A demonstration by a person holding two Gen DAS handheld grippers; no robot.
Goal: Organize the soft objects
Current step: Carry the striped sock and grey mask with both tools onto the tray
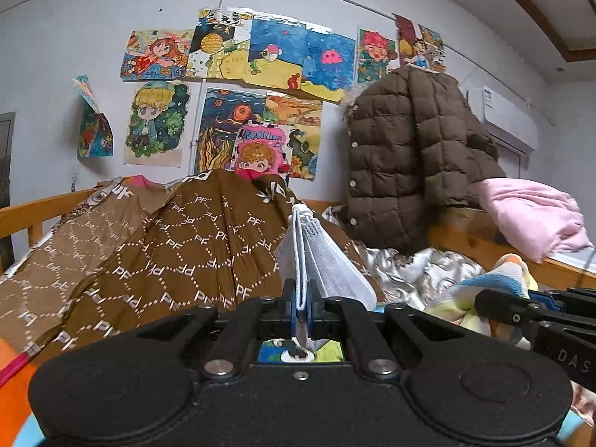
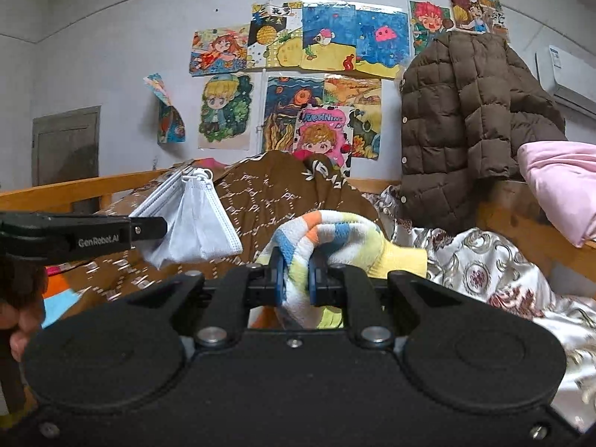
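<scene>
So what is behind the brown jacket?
The brown jacket hangs in front of the wall, hiding the lower edges of two drawings. Beside it lies a pink cloth. What it hangs on cannot be seen.

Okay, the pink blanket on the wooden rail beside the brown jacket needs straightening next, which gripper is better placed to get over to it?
Right, probably. The pink blanket lies on that side, nearer the right gripper. But it is shut on the striped towel, and the left gripper on the face masks, so either must first put its load down.

Home bedroom, wooden bed (image 1: 22,219), wall drawings (image 1: 238,56)
</scene>
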